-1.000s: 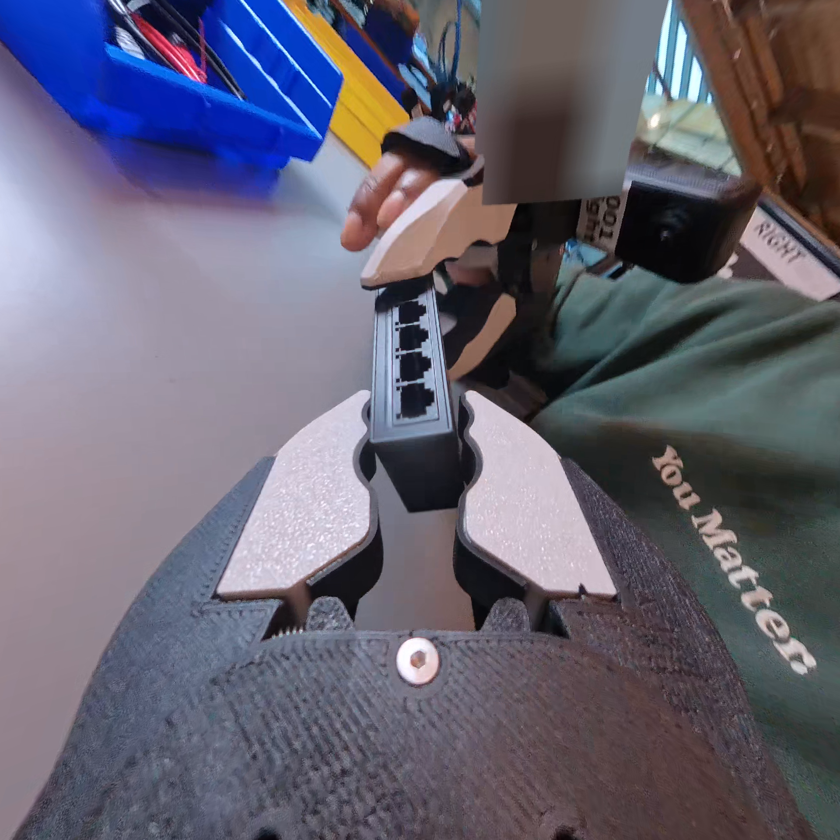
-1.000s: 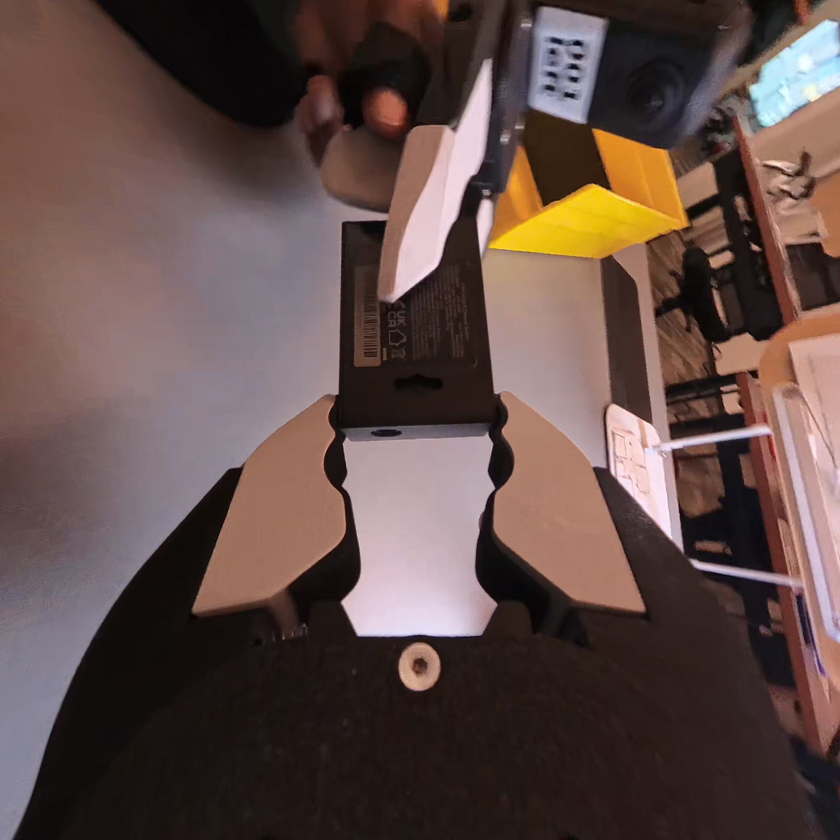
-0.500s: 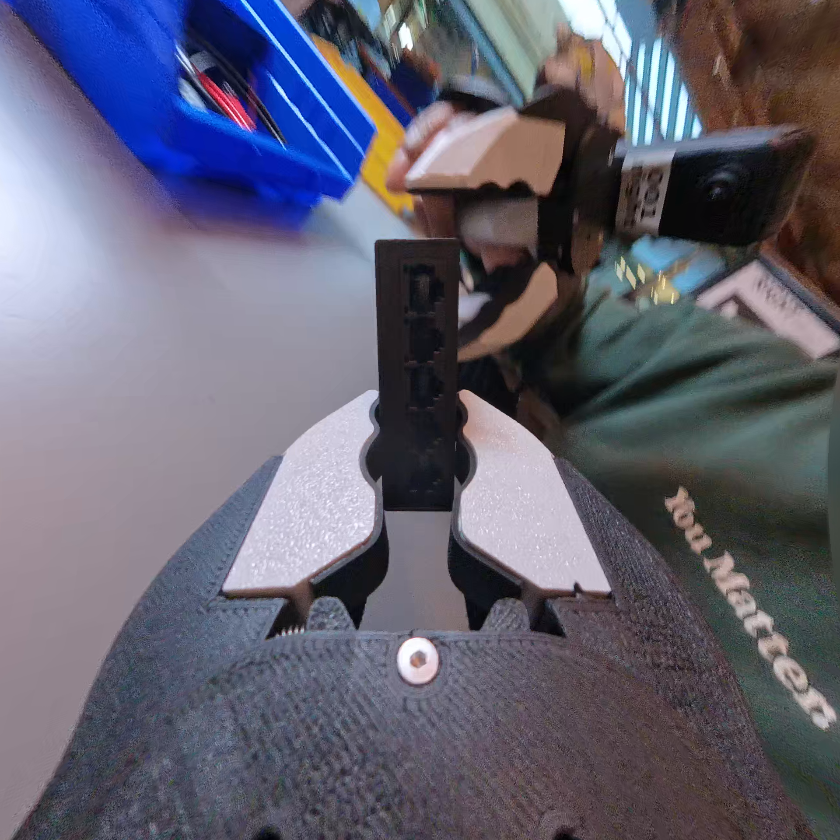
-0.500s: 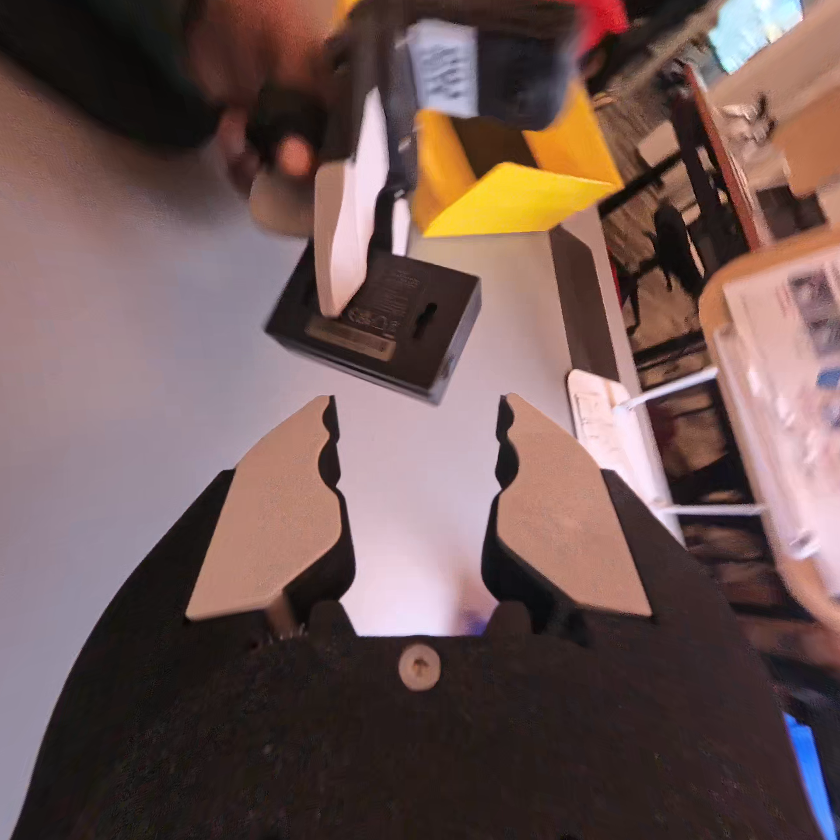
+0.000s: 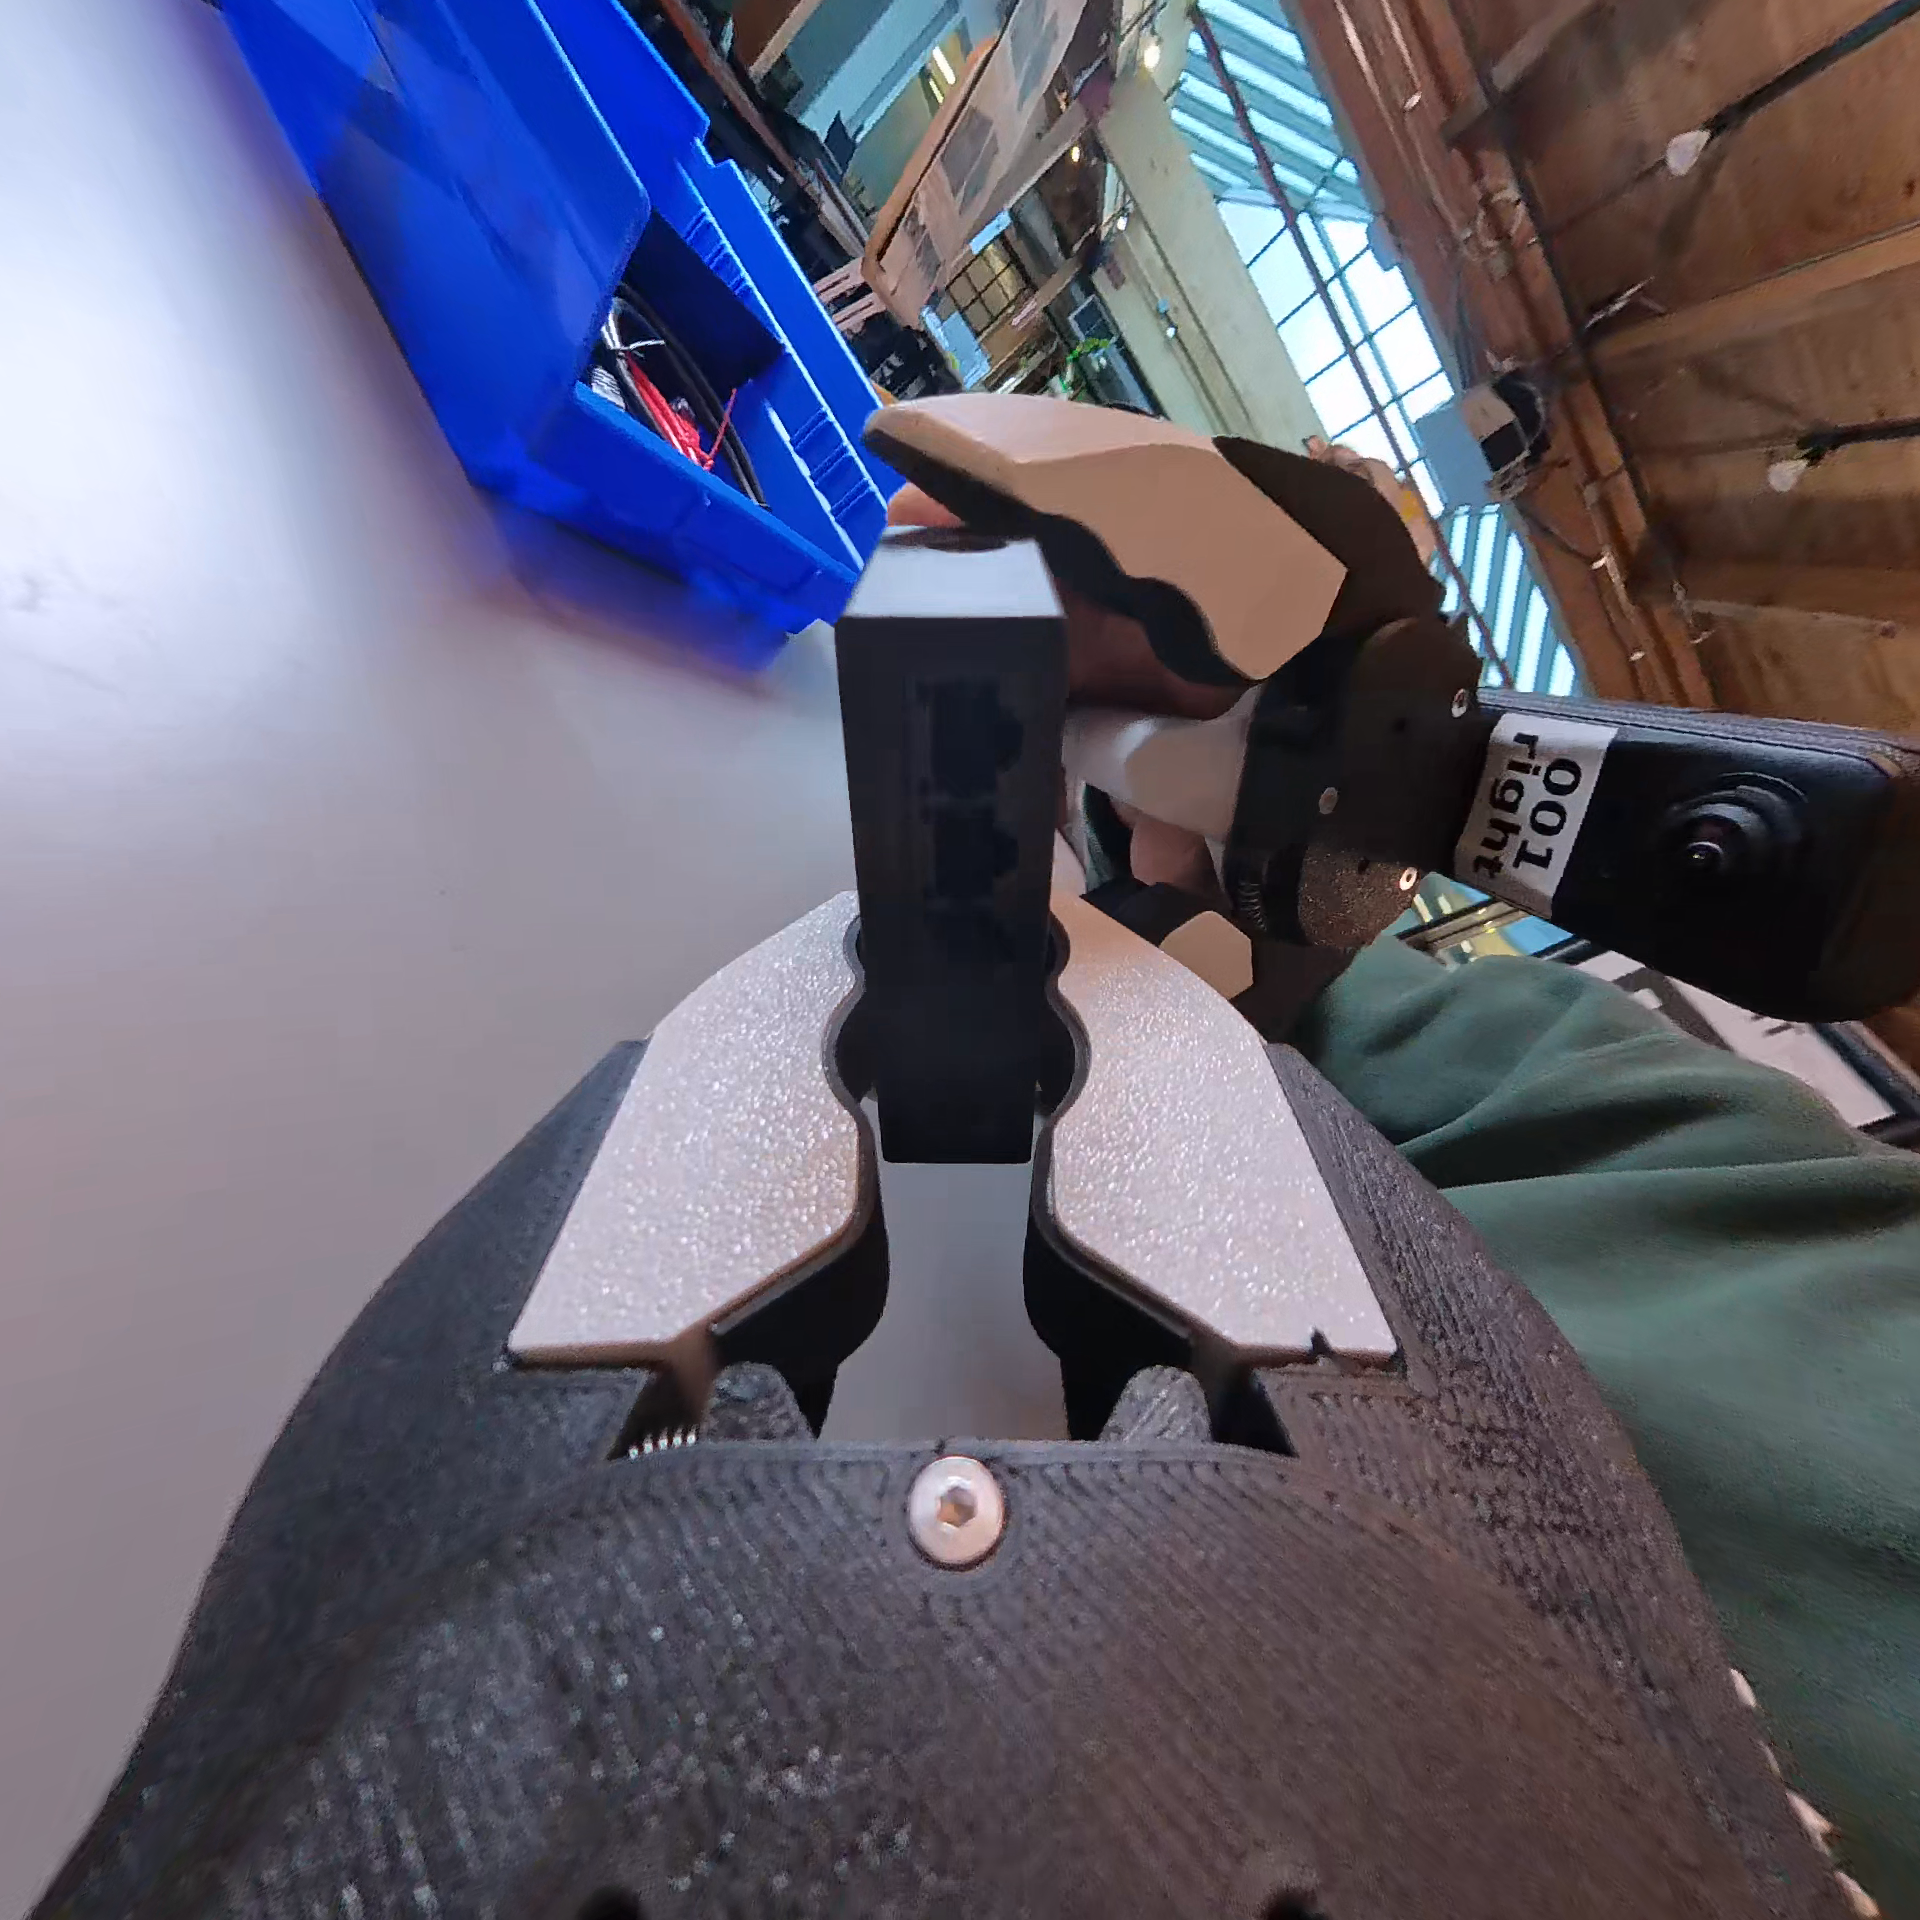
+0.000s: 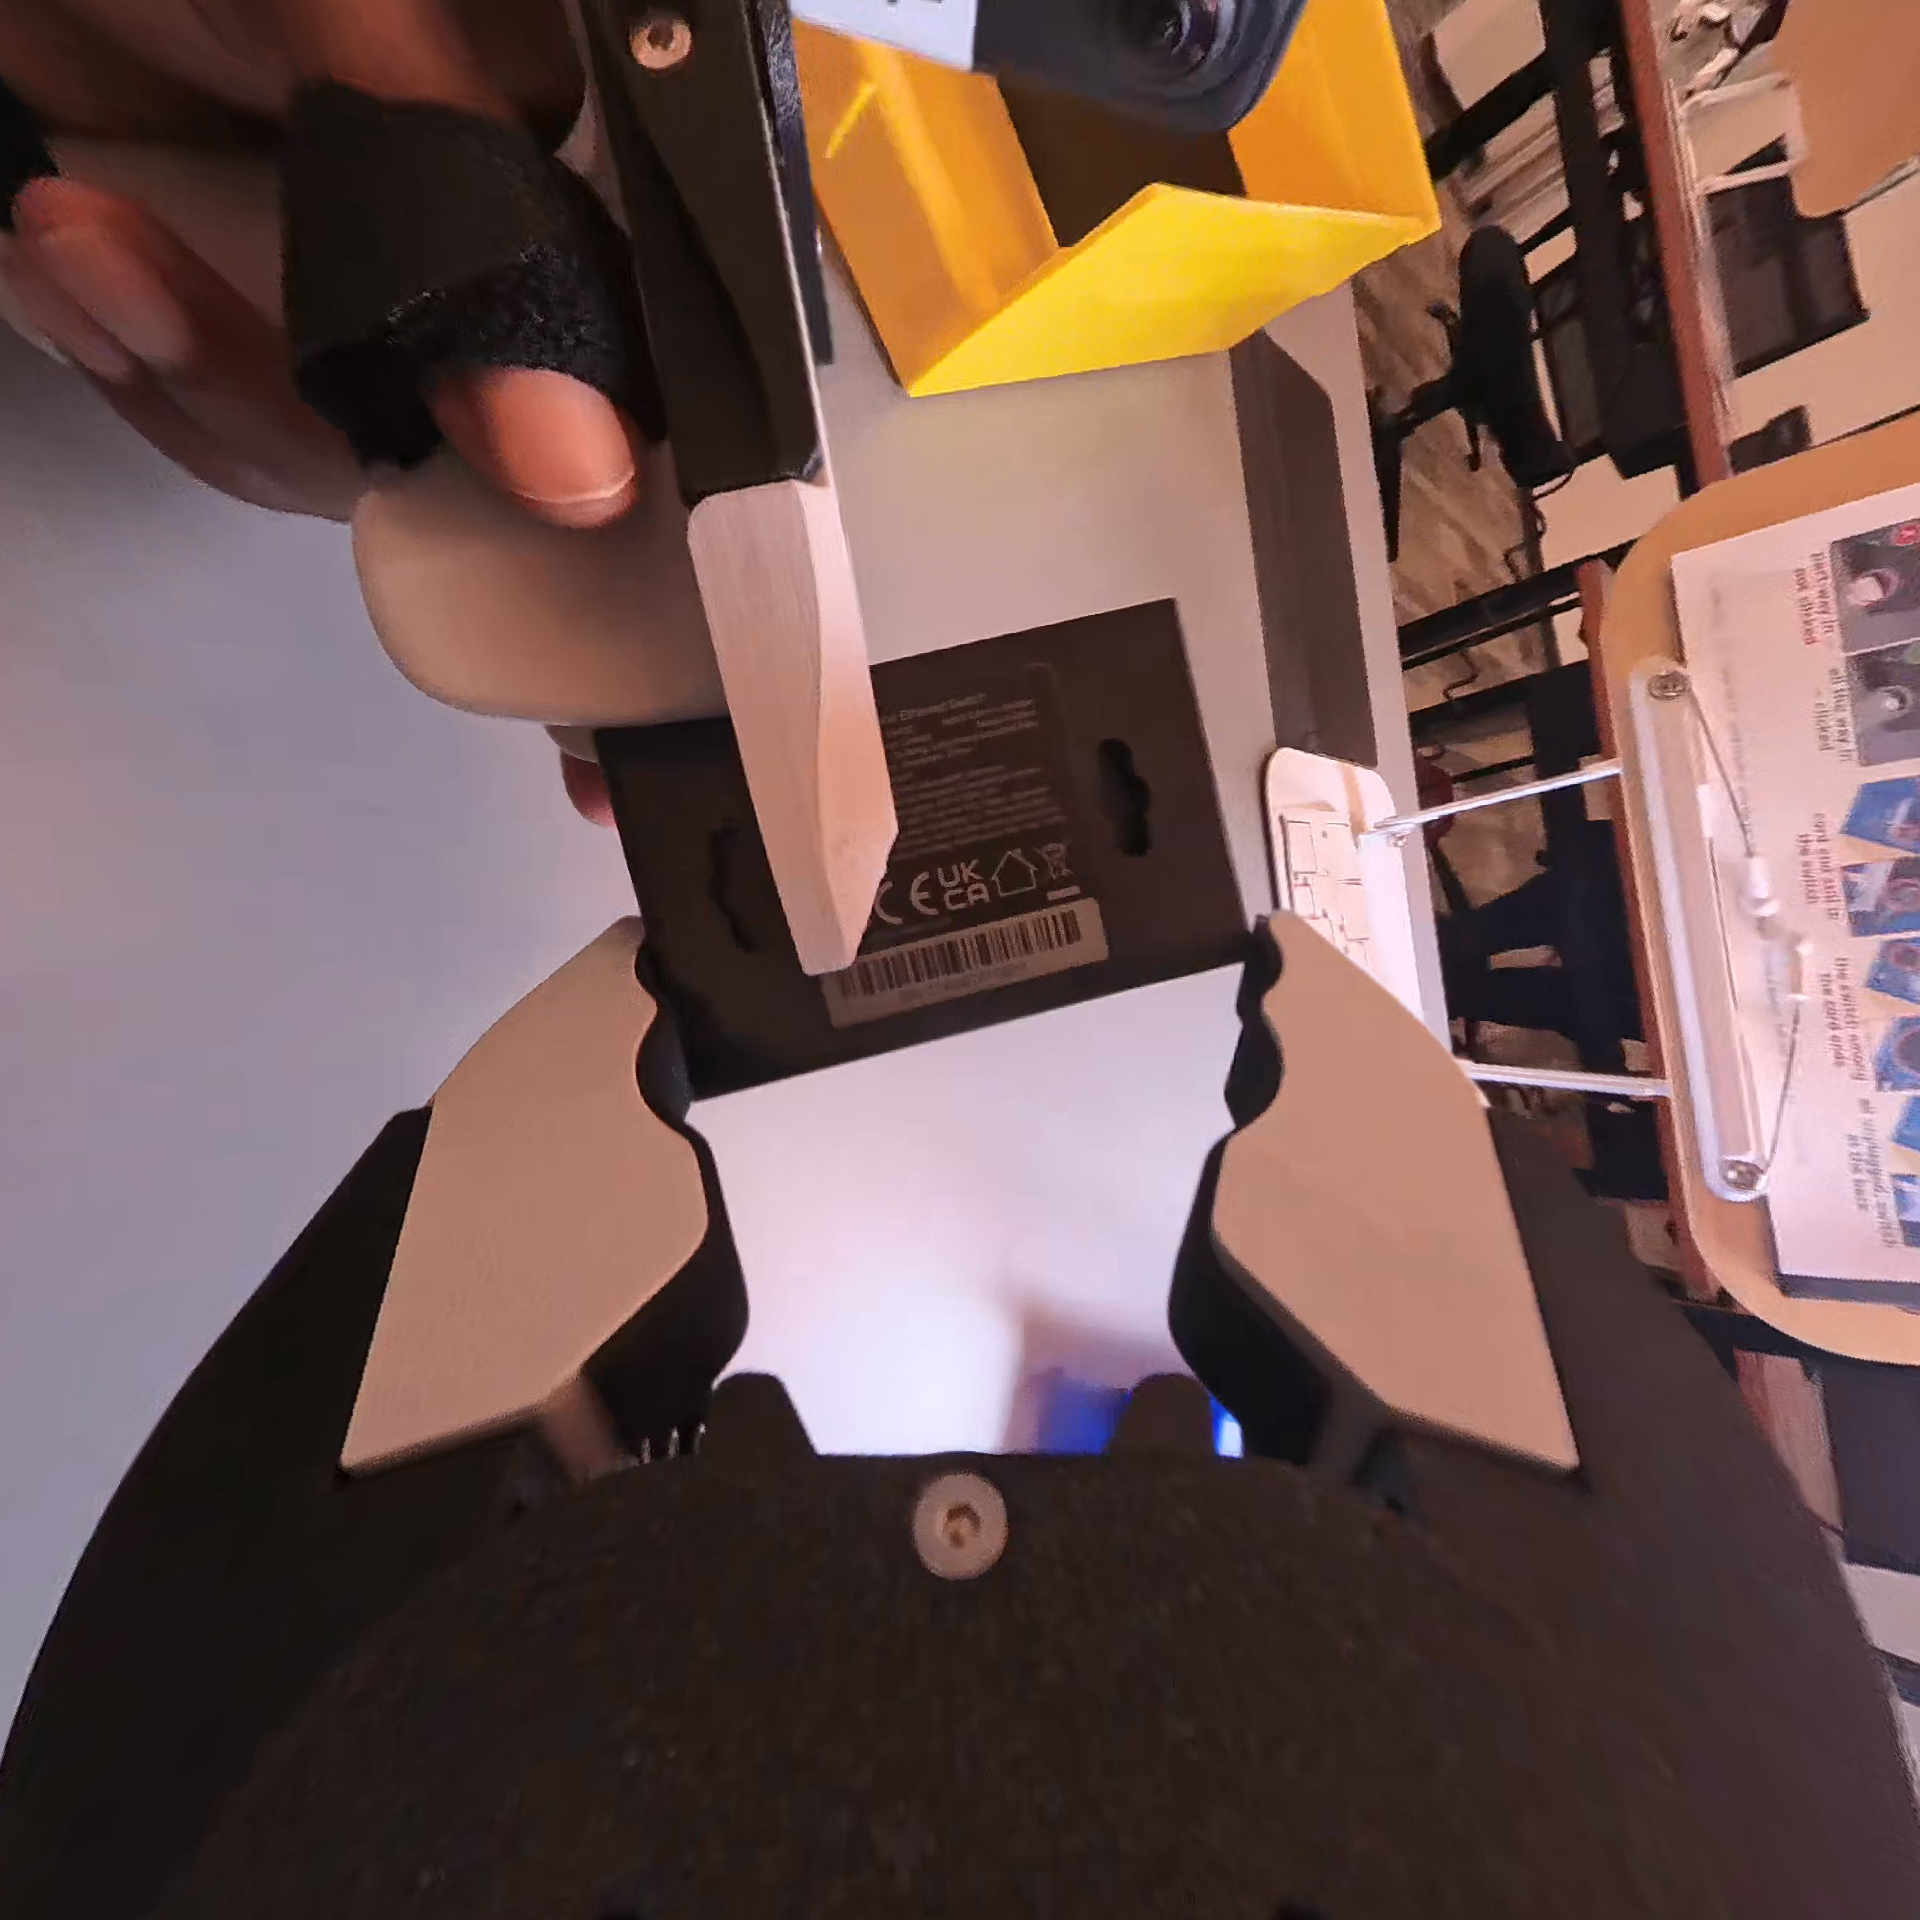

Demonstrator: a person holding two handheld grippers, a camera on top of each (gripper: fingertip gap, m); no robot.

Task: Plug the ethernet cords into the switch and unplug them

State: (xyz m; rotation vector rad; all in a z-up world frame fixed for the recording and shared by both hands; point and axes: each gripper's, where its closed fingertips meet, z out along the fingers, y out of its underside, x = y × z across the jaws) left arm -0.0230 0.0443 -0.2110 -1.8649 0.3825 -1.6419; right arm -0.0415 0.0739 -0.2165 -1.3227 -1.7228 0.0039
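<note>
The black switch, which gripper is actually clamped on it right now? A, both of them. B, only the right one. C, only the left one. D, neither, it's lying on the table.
C: the left gripper has both fingers pressed against the sides of the switch, while the right gripper stands open, its fingertips spread wider than the switch body they reach toward.

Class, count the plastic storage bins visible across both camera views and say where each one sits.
2. A blue bin sits on the table beyond the switch in the left wrist view; a yellow bin sits behind it in the right wrist view. Others may be hidden.
</note>
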